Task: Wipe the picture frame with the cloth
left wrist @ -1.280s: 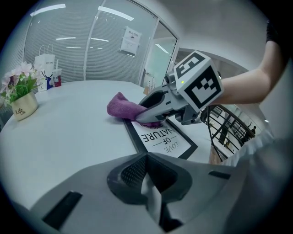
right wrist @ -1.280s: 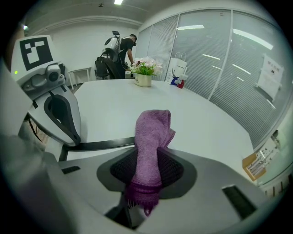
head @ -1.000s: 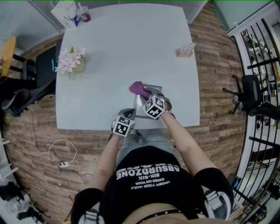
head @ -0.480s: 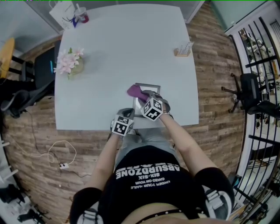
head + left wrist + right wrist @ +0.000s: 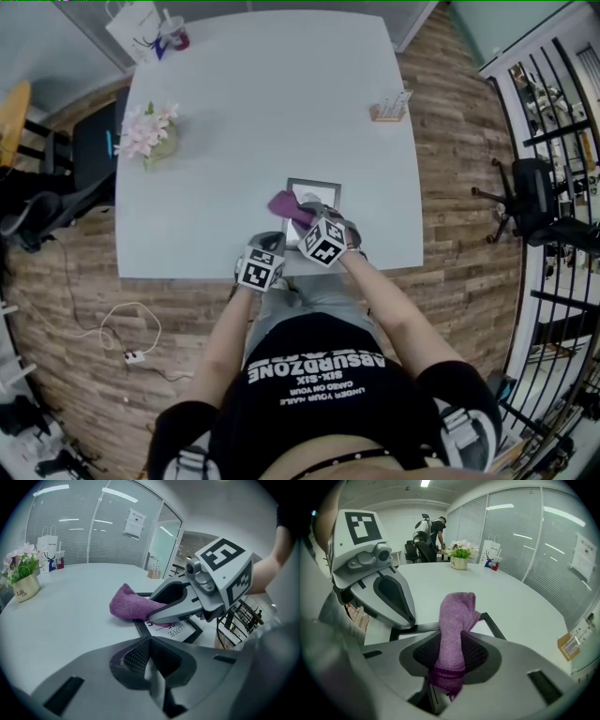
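Right gripper view: the right tool (image 5: 449, 667) is clamped tight on the purple cloth (image 5: 457, 613), whose free end rests on the picture frame (image 5: 492, 624). The frame lies low and centre on the bench (image 5: 262, 112). The left tool (image 5: 151, 665), jaws together and empty, sits just beside its lower-left corner.

Bright, even ceiling-strip lighting; soft shadows; strong fisheye curvature with dark corners; near foreground blurred.

Pale table (image 5: 262, 103); picture frame (image 5: 320, 187) flat near its front edge; flower pot (image 5: 150, 137) left; card holder (image 5: 391, 108) right
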Demonstrator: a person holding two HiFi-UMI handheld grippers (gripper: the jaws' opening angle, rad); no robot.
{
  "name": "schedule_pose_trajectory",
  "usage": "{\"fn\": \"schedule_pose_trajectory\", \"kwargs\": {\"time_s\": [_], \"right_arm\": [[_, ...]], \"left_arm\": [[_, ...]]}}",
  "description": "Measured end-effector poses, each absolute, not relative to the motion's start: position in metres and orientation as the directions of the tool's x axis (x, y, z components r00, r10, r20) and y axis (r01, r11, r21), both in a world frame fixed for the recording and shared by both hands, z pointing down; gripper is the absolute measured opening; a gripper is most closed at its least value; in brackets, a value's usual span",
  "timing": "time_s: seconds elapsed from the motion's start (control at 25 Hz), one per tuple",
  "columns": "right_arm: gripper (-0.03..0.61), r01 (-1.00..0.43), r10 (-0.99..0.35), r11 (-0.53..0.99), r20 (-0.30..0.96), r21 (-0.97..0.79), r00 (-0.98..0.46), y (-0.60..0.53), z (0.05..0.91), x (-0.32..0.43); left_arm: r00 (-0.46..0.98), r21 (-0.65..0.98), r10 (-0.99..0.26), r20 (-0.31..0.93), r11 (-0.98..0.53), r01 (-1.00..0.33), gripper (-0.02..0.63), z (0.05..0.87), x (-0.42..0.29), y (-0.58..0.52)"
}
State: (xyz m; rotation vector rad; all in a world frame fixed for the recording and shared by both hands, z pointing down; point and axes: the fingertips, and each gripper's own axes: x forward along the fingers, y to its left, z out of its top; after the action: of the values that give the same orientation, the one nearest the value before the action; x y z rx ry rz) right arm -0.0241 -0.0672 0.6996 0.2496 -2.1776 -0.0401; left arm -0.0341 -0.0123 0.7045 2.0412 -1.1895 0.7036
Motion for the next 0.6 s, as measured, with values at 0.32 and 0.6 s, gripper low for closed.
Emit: {"fn": "schedule_pose_trajectory", "kwargs": {"time_s": [0.32,0.6], "right_arm": [[0.137,-0.17,-0.154,0.983,0.802,0.067,-0.577,-0.05,0.699,-0.022],[0.135,-0.148,-0.105,0.989,0.81,0.022,-0.578,-0.032,0.699,-0.021]], "left_arm": [[0.431,0.273,-0.551,0.715,-0.347,-0.897,0.015,0.703,-0.035,-0.013],[0.429,0.279,-0.559,0.709,-0.336,-0.899,0.015,0.703,-0.036,-0.013]]}}
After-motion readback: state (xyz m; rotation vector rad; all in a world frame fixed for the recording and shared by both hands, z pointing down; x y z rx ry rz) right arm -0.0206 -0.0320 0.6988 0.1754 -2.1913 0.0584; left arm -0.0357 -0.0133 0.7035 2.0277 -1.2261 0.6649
